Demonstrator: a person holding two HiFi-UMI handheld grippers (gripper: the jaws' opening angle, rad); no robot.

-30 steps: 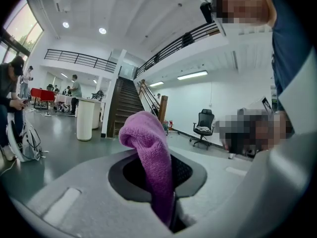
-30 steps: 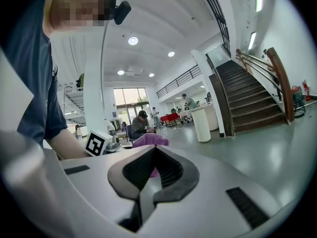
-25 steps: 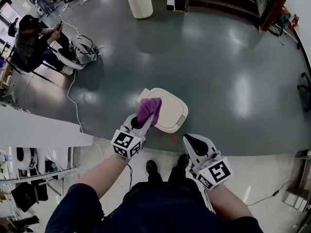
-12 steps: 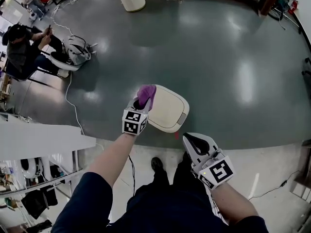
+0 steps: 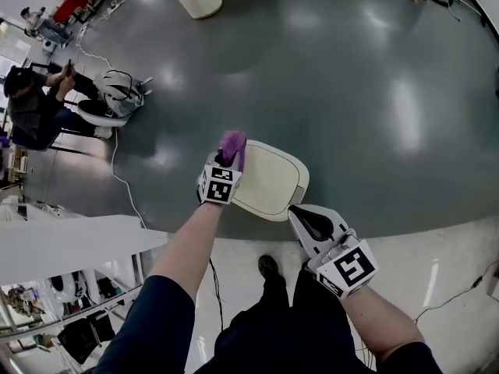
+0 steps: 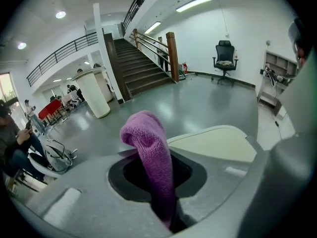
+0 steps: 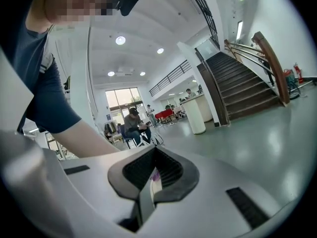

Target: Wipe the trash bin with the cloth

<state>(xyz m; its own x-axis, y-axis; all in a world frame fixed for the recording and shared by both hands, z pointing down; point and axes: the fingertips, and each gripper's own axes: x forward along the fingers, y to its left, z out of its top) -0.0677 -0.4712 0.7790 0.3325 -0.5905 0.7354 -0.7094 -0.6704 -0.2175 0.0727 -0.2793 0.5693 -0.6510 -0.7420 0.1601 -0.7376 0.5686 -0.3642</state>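
My left gripper [image 5: 224,164] pinches the purple cloth [image 5: 233,142] at the 10 o'clock edge of the cream trash bin lid [image 5: 273,179]. The lid's bare top lies toward 4 o'clock from the cloth. My right gripper [image 5: 306,220], pressed together and empty, hangs at its 5 o'clock corner.

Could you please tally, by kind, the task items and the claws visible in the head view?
trash bin: 1
purple cloth: 1
claws: 2, the left claw and the right claw
Total: 4
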